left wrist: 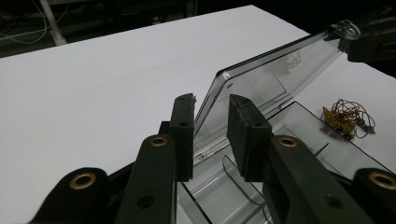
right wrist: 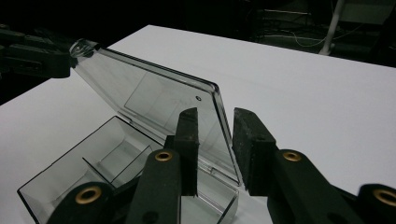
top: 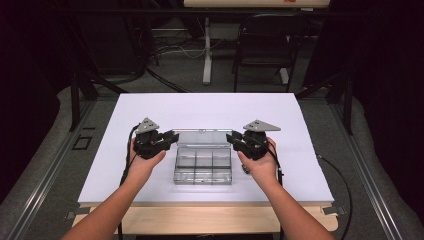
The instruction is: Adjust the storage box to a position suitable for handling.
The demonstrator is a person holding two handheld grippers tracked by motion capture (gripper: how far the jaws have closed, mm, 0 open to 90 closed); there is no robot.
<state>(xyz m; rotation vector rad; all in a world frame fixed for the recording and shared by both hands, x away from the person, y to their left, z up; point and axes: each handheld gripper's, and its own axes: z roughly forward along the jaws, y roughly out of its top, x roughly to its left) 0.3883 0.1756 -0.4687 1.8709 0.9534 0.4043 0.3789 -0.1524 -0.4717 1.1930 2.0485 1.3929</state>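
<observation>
Flanking one clear box (top: 202, 165) (lid raised): two grippers.

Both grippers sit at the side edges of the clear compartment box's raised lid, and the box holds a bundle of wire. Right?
Not quite: the bundle of wire lies on the table beside the clear compartment box, as the left gripper view shows. The rest holds.

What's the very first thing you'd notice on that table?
The clear plastic box in the middle of the white table, with its see-through lid standing up at the back. A hand on each side holds black tongs, the left tongs and the right tongs, each straddling one side edge of that lid. Beside the box lies a little tangle of thin wires.
</observation>
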